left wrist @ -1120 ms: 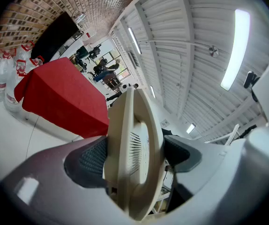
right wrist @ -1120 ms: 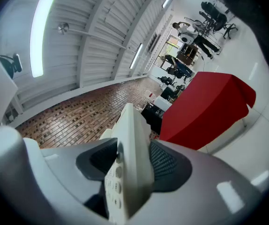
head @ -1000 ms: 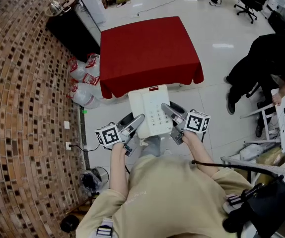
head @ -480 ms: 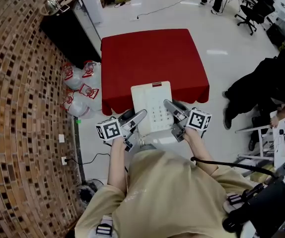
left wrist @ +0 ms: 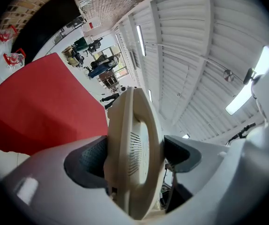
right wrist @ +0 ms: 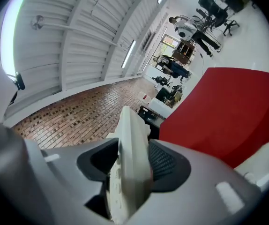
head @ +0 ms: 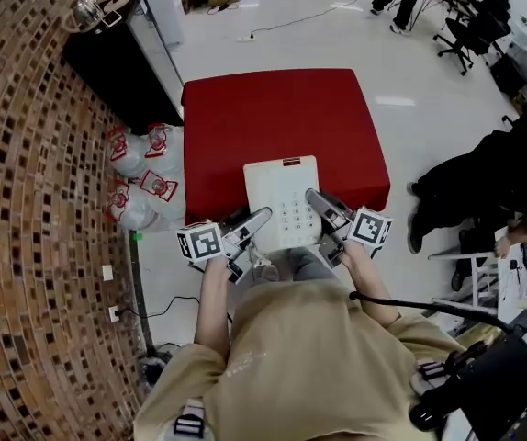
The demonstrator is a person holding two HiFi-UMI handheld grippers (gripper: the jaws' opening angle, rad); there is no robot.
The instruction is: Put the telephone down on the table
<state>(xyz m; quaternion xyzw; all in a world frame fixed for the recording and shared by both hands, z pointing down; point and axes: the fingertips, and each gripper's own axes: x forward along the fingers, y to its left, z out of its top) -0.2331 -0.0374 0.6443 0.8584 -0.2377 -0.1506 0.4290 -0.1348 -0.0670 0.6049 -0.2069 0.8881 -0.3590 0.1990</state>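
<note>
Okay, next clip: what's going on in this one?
A person holds a white telephone between two handheld grippers. The left gripper is clamped on its left edge and the right gripper on its right edge. The telephone is keypad-up above the near edge of the red-covered table. Neither gripper has let go, and it does not look set down yet, though the head view cannot settle its height.
</note>
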